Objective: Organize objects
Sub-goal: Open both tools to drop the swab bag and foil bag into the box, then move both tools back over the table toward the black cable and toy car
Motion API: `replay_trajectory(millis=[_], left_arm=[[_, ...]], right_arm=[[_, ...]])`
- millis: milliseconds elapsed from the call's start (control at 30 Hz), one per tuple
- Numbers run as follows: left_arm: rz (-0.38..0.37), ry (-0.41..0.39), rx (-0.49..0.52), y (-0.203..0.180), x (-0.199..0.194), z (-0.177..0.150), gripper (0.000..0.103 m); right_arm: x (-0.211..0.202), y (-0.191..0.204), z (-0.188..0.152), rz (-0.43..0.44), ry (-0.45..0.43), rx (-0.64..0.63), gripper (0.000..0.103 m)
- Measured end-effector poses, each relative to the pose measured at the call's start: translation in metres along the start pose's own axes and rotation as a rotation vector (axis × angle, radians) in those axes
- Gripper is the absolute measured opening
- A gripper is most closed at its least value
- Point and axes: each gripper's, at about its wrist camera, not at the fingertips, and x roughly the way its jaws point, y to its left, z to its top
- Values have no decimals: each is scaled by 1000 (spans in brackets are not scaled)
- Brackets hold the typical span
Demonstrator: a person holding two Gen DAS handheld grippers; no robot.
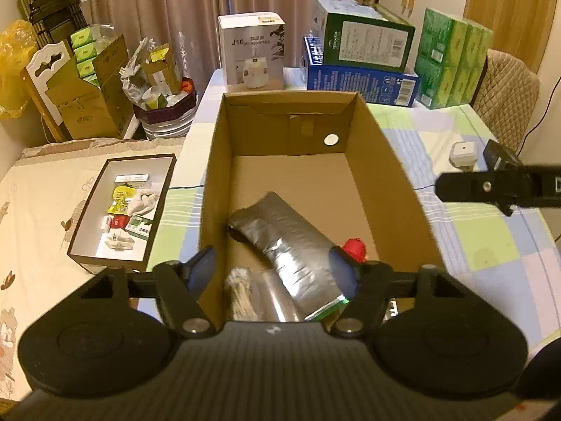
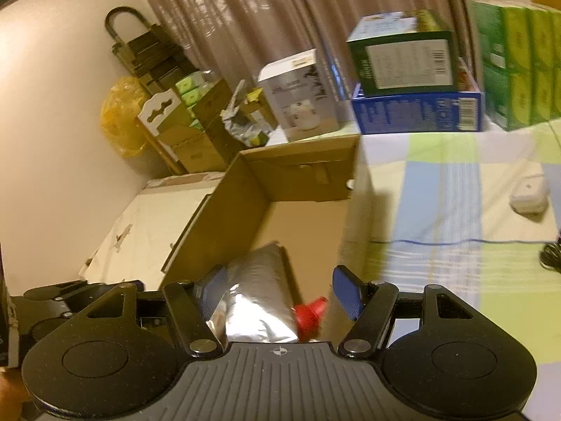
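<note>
Left-wrist view, left to right: a shallow white-lined tray [image 1: 87, 224] holding small packets and a crumpled white item, their print too small to read; an open cardboard box [image 1: 385, 161] on the checked tablecloth [image 1: 491, 238]; behind it a white carton [image 1: 250, 52] marked "J10", the smaller word beneath it blurred; a green carton [image 1: 364, 40] stacked on a blue carton [image 1: 361, 82], both with barcodes and unreadable text; green tissue packs [image 1: 452, 63]; a small white device [image 1: 463, 154]. Inside the cardboard box, at its near end, lie a silver foil pouch [image 1: 287, 242], a clear wrapped pack [image 1: 252, 291] beside it, and a red object [image 1: 355, 249] against the right wall. The left gripper [image 1: 273, 268] hangs over these with its jaws apart, grasping nothing. Right-wrist view: the right gripper [image 2: 278, 289] is likewise released, its blue pads [image 2: 345, 289] clear of the foil pouch [image 2: 256, 301] and red object [image 2: 310, 314] seen between them; this view is blurred. Its arm enters the left-wrist view at far right.
</note>
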Motion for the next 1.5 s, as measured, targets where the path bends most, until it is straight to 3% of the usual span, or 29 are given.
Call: replay_trajectory(millis=[400, 733, 1100, 1500], left_arm=[[-41, -32, -17, -45, -29, -8, 83], [-69, -87, -18, -87, -50, -10, 102], [-135, -117, 13, -136, -55, -5, 102], [-223, -110, 87, -214, -31, 7, 102]], right_arm=[[-69, -32, -28, -62, -43, 36, 65], [-123, -60, -35, -109, -116, 62, 66], [-171, -120, -64, -236, -145, 124, 67], [-208, -193, -72, -360, -179, 206, 68]])
